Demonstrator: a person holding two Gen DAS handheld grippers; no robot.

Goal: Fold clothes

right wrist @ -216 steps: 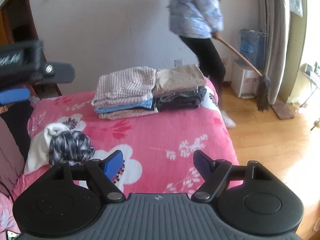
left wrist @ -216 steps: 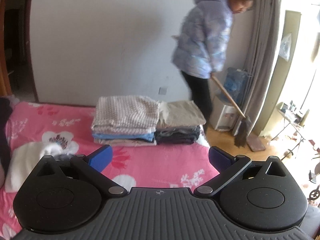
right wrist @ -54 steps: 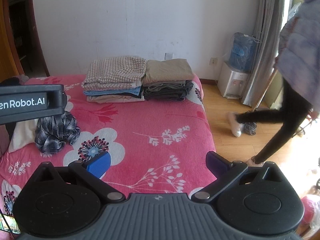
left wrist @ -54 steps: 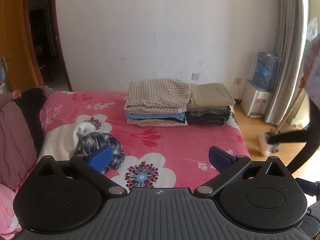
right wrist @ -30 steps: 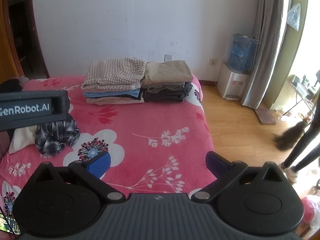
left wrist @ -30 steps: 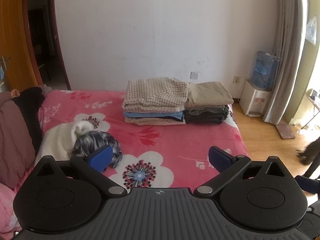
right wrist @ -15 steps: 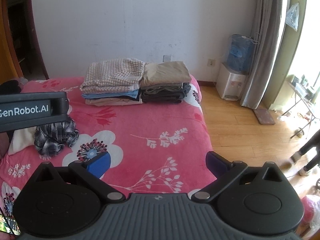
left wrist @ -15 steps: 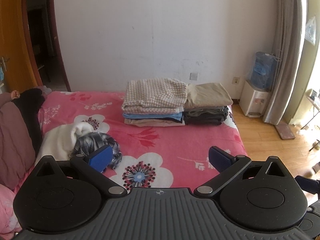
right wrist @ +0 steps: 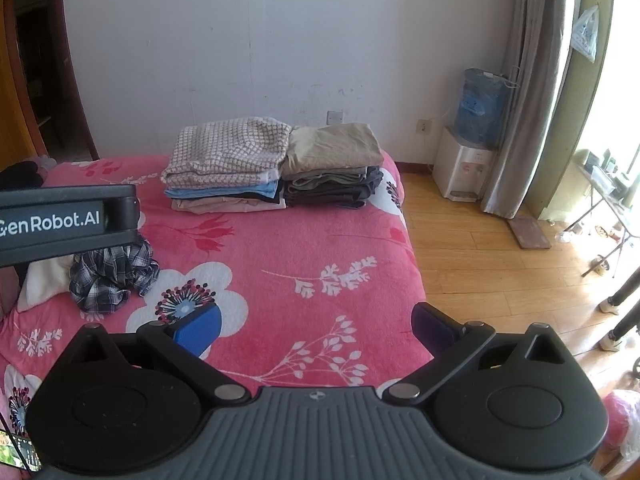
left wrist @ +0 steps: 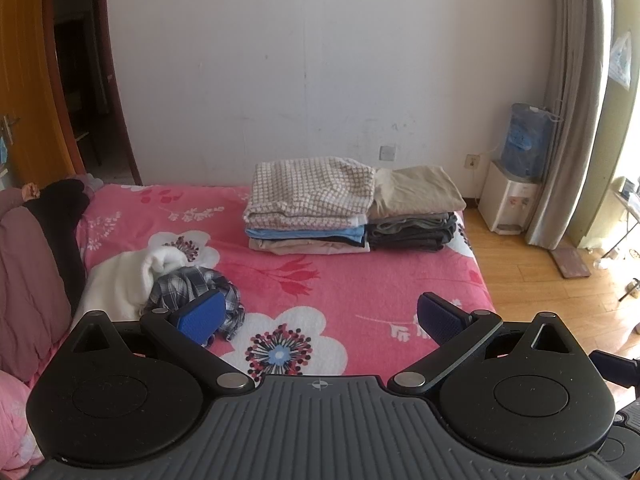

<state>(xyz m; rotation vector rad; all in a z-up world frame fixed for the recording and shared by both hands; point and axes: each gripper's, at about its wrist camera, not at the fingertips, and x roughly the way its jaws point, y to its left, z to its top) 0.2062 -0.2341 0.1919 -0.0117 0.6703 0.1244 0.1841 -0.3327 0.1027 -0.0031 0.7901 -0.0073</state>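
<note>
Both tools, left (left wrist: pixel 318 318) and right (right wrist: pixel 316 326), hang spread wide and empty above the bed (left wrist: pixel 360 280). The plaid shirt (left wrist: pixel 192 288) lies crumpled beside two folded stacks (left wrist: pixel 308 204); picking it up seems next.

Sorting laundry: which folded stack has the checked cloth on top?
The left stack, nearer the doorway; the right stack is topped by plain tan cloth.

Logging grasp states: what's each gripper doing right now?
Left gripper: open, holding nothing.
Right gripper: open, holding nothing.
</note>
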